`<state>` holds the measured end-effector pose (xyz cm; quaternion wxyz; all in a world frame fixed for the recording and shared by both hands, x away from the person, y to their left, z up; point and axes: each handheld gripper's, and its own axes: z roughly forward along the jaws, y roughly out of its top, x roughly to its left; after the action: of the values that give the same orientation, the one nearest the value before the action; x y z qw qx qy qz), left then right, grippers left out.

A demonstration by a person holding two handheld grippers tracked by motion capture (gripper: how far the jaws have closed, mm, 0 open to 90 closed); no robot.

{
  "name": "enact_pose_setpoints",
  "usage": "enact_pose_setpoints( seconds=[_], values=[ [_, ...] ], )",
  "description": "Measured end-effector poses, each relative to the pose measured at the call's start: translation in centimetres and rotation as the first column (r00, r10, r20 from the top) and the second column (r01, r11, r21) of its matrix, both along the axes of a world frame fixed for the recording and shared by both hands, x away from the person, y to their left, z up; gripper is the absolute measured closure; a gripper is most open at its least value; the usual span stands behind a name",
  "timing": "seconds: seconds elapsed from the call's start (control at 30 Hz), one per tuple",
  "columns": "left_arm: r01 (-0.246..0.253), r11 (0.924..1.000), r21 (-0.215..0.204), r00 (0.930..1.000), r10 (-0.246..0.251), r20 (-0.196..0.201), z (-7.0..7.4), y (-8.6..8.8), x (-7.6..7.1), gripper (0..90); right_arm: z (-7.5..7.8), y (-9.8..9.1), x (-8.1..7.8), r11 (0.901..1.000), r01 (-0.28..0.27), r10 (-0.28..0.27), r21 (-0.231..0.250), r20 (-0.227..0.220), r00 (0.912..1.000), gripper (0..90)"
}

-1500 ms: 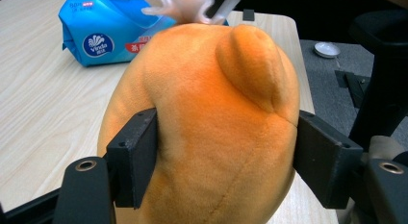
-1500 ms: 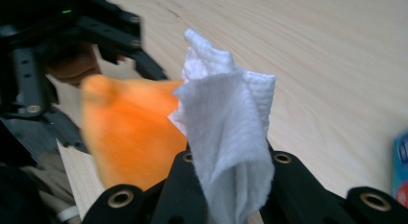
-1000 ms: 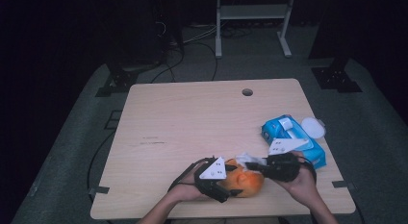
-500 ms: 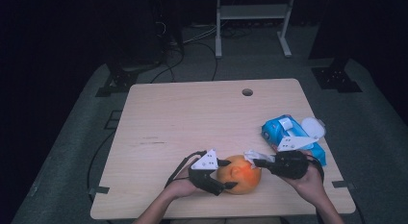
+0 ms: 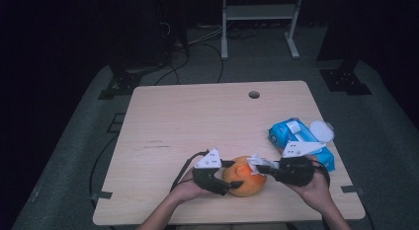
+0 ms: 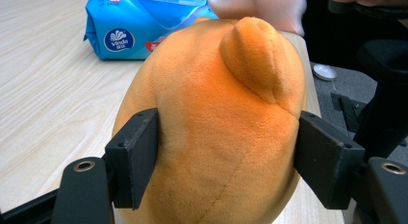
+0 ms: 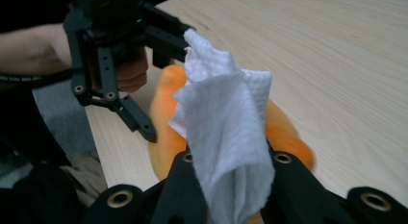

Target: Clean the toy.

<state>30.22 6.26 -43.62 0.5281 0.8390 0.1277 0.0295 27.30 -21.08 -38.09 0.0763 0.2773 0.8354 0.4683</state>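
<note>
Wooden table (image 5: 188, 121); orange plush (image 6: 216, 128) between left gripper (image 6: 226, 156) fingers, underside hidden.

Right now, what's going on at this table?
A person is working with two handheld grippers at the near edge of the wooden table. The left gripper clamps an orange plush toy between its jaws. The right gripper pinches a white wipe and holds it against the toy, apparently wiping it. A blue wipes pack with its lid flipped open lies on the table to the right, beyond the right hand.
</note>
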Motion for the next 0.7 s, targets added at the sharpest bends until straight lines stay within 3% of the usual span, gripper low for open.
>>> enact_pose_setpoints(
  seconds=[0.1,0.13,0.23,0.37,0.43,0.5,0.57,0.63,0.7],
  values=[
    [0.027,0.9996,-0.008,0.9996,-0.027,0.0,0.0,0.2,-0.1,26.8,-0.5,-0.3,0.4,0.9998,0.017,-0.017,-0.009,-0.011,0.9998,82.9],
    [0.05,0.9986,-0.015,0.9987,-0.05,0.007,-0.1,0.2,-0.1,24.2,-0.9,-0.8,0.8,0.9983,0.05,-0.05,-0.029,-0.012,0.9987,82.9],
    [0.057,0.9983,-0.01,0.9975,-0.057,0.042,-0.4,-0.2,-0.2,19.1,-1.4,-1.8,1.2,0.997,0.077,-0.077,-0.006,-0.041,0.9962,83.0],
    [0.017,0.9996,0.024,0.9952,-0.02,0.096,-0.7,-1.0,-0.4,11.4,-0.9,-0.8,0.7,0.9991,0.043,-0.043,0.005,-0.027,0.9987,83.0],
    [-0.002,0.9996,0.03,0.9932,-0.001,0.116,-0.4,-0.8,-0.6,19.6,-0.6,0.0,0.4,0.9997,0.005,-0.004,0.025,-0.021,0.9998,83.0],
    [-0.028,0.9984,0.05,0.9854,0.019,0.169,0.6,-0.6,-0.9,30.8,-0.5,0.7,0.3,0.9996,0.0,0.0,0.03,-0.01,0.9999,83.0],
    [-0.081,0.9956,0.046,0.9757,0.07,0.207,1.8,-0.2,-0.9,33.6,-0.1,0.9,0.6,0.9983,0.013,-0.013,0.057,0.007,0.9999,83.0],
    [-0.146,0.9877,0.055,0.9555,0.126,0.267,2.8,0.2,-1.0,35.1,0.3,1.0,1.2,0.9965,0.039,-0.041,0.074,0.024,0.9989,83.0],
    [-0.233,0.9697,0.072,0.9279,0.2,0.315,3.1,0.4,-0.9,35.3,0.3,0.9,2.1,0.9926,0.042,-0.042,0.114,-0.003,0.9991,83.0]
  ],
)
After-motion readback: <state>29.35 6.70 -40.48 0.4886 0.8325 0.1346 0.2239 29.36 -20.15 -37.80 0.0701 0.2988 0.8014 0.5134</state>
